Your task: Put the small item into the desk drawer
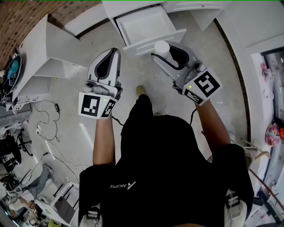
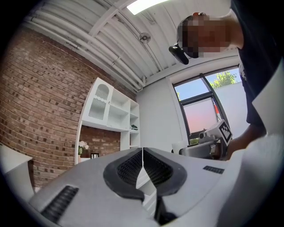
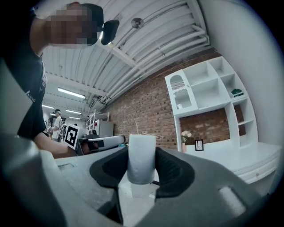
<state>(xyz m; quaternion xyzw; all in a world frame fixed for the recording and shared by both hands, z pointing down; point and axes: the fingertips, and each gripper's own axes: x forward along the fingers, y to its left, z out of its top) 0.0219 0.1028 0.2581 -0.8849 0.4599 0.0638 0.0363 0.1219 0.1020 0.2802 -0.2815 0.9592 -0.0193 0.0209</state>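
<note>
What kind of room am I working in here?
Probably a lab or studio dressed as a home office: a white desk drawer standing open and a white shelf unit against a brick wall, but loose cables trailing over the bare floor.

Daylight is streaming through the window (image 2: 202, 111) and a ceiling lamp (image 2: 144, 5) is glaring white, keeping every view bright. Fisheye distortion is bending the brick wall (image 2: 40, 111) and blackening the gripper views' corners, while the left claw (image 2: 143, 153), close to the lens, is looking soft
</note>
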